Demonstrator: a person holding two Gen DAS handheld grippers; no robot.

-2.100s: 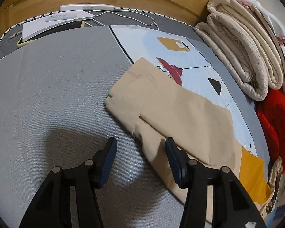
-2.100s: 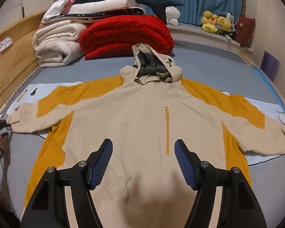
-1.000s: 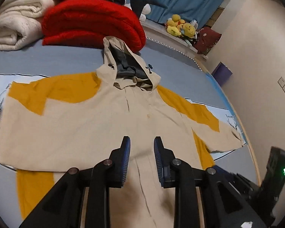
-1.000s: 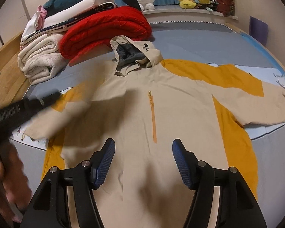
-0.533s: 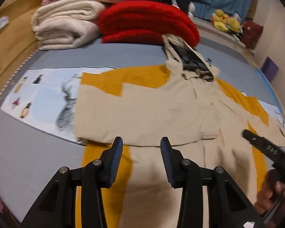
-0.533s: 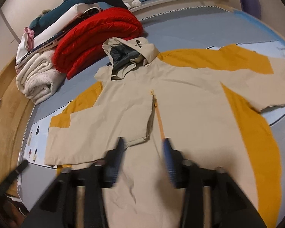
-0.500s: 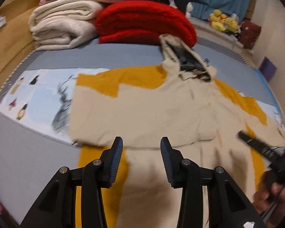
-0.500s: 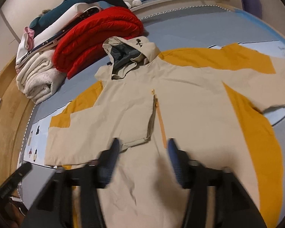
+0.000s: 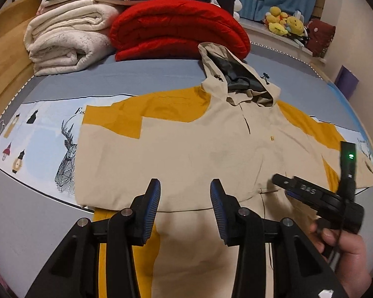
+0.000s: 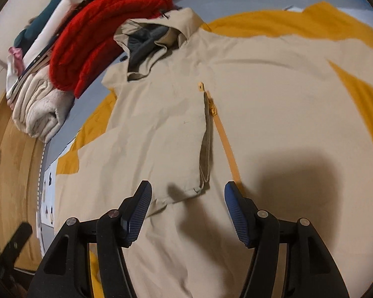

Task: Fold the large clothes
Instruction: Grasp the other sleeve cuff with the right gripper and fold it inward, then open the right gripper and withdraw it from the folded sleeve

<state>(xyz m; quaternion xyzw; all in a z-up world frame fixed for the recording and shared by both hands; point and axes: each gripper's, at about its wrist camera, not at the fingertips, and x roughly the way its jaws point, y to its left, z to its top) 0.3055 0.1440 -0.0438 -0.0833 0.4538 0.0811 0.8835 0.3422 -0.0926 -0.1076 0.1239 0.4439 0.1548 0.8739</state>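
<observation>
A beige and mustard hooded jacket (image 9: 186, 149) lies front up on the bed, hood toward the stacked bedding. Its left sleeve is folded across the chest, with the cuff (image 10: 201, 173) ending beside the orange zipper (image 10: 226, 139). My left gripper (image 9: 185, 201) is open and empty, hovering over the folded sleeve's lower edge. My right gripper (image 10: 187, 208) is open and empty, low over the sleeve cuff; it also shows in the left wrist view (image 9: 310, 193), held in a hand. The right sleeve (image 9: 335, 144) lies spread out.
A red quilt (image 9: 176, 29) and rolled cream blankets (image 9: 67, 42) are stacked at the head of the bed. A printed sheet (image 9: 42, 136) lies under the jacket on the grey bedspread (image 9: 24, 218). A wooden bed frame (image 10: 12, 173) runs along the left. Plush toys (image 9: 286, 22) sit on the sill.
The left gripper carried the left sleeve across the chest and let it go, then opened wider. The right gripper has moved down and closer, over the folded cuff.
</observation>
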